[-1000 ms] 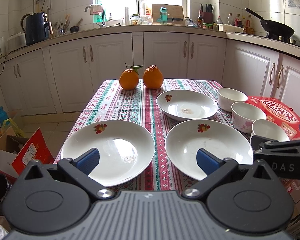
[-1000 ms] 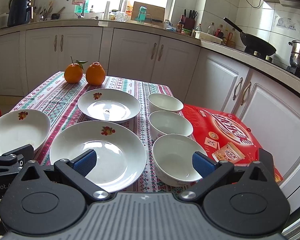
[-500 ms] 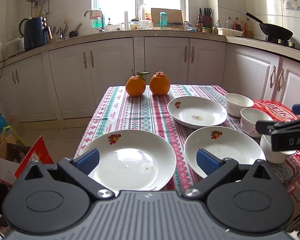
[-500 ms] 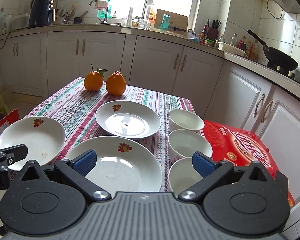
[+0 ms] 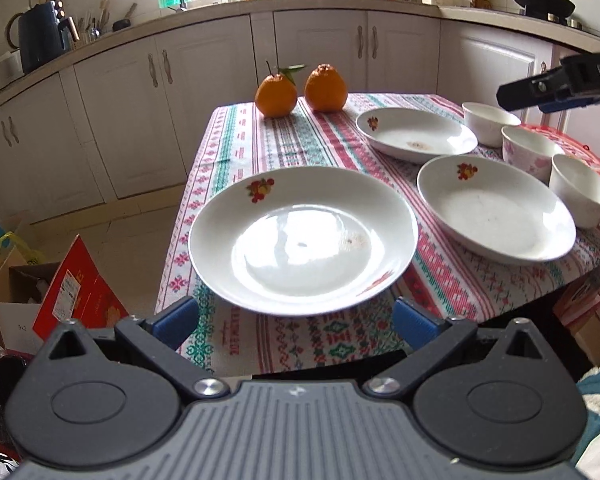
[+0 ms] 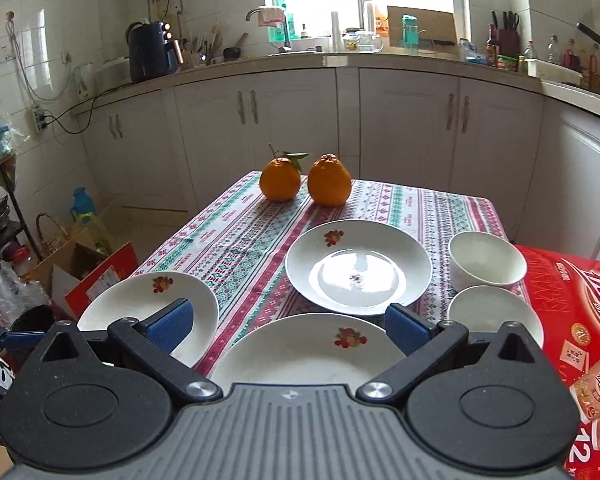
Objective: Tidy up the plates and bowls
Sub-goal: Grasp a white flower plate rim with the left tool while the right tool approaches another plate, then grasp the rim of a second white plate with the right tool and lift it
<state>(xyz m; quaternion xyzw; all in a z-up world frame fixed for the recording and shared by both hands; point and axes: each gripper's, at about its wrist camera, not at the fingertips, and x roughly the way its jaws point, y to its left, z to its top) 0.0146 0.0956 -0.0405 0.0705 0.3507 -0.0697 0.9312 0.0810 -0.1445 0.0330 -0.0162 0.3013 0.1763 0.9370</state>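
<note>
Three white plates with a fruit print lie on the patterned tablecloth: a near-left plate [image 5: 302,240] [image 6: 148,304], a near-right plate [image 5: 496,208] [image 6: 308,352] and a far plate [image 5: 416,132] [image 6: 358,266]. Three white bowls stand in a row at the right: far bowl [image 5: 490,118] [image 6: 486,260], middle bowl [image 5: 530,154] [image 6: 494,312], near bowl [image 5: 582,190]. My left gripper [image 5: 296,320] is open just before the near-left plate's front rim. My right gripper [image 6: 288,326] is open above the near-right plate, holding nothing.
Two oranges [image 5: 302,90] [image 6: 304,180] sit at the table's far end. A red carton [image 6: 572,328] lies to the right of the bowls. Boxes and bags [image 5: 40,292] crowd the floor at the left. White kitchen cabinets [image 6: 340,128] line the back.
Both grippers have pulled back and risen from the table. The left one now faces the near-left plate; the right one looks over the plates from higher up. No dish has moved.
</note>
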